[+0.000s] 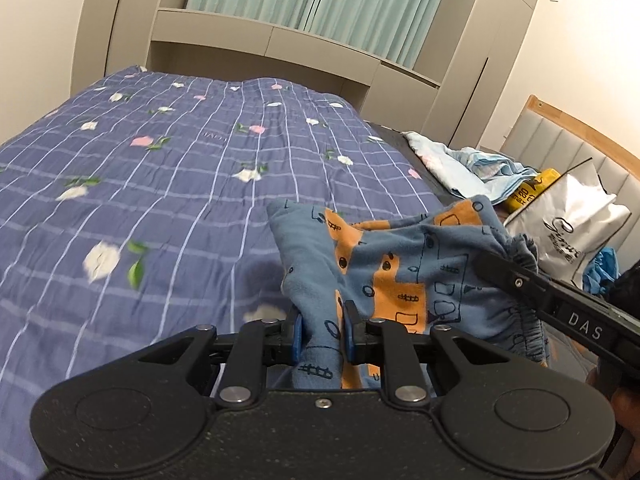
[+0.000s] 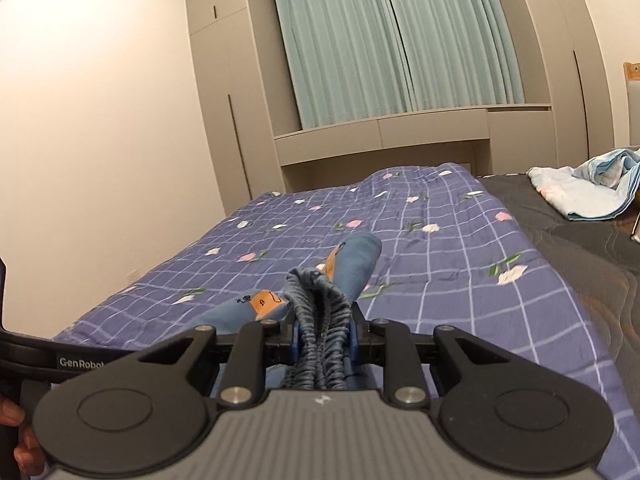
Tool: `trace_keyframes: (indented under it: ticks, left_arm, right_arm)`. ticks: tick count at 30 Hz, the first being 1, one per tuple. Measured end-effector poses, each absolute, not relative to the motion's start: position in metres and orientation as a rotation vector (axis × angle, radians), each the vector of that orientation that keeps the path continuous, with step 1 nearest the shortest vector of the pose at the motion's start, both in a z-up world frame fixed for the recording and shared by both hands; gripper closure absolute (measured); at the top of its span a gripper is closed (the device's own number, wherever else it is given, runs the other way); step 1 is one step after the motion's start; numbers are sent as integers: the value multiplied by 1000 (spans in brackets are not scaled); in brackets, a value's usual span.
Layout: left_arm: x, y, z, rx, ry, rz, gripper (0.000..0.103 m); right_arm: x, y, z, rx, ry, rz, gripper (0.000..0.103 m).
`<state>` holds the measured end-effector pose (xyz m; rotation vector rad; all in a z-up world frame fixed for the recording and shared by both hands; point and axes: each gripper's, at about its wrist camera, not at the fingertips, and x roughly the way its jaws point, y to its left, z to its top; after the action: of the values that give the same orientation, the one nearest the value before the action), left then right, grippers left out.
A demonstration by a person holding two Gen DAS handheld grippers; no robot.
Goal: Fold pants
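The pants (image 1: 400, 264) are blue with orange patches and dark drawings. They hang bunched between both grippers above the bed. My left gripper (image 1: 322, 334) is shut on a fold of the blue cloth. My right gripper (image 2: 322, 338) is shut on the gathered elastic waistband (image 2: 320, 320); it also shows in the left wrist view (image 1: 516, 276) at the right, clamped on the waistband. A pant leg (image 2: 356, 260) sticks out ahead of the right gripper.
The bed has a purple checked quilt (image 1: 160, 184) with flowers. At its right lie a light blue blanket (image 1: 460, 164), a white bag (image 1: 568, 224) and a yellow packet (image 1: 532, 192). Grey cabinets and green curtains (image 2: 400, 40) stand behind. A padded headboard (image 1: 560, 148) is at far right.
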<state>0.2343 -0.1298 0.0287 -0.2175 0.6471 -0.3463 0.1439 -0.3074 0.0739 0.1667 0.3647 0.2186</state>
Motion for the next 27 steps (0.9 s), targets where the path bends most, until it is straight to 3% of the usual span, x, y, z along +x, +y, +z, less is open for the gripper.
trace_keyframes:
  ticks: [9, 27]
  left_arm:
    - [281, -150, 4, -187, 672, -342, 82]
    - [283, -152, -19, -182, 740, -308, 81]
  right_arm:
    - [190, -328, 40, 208, 436, 164, 78]
    - [198, -356, 5, 296, 508, 106, 72]
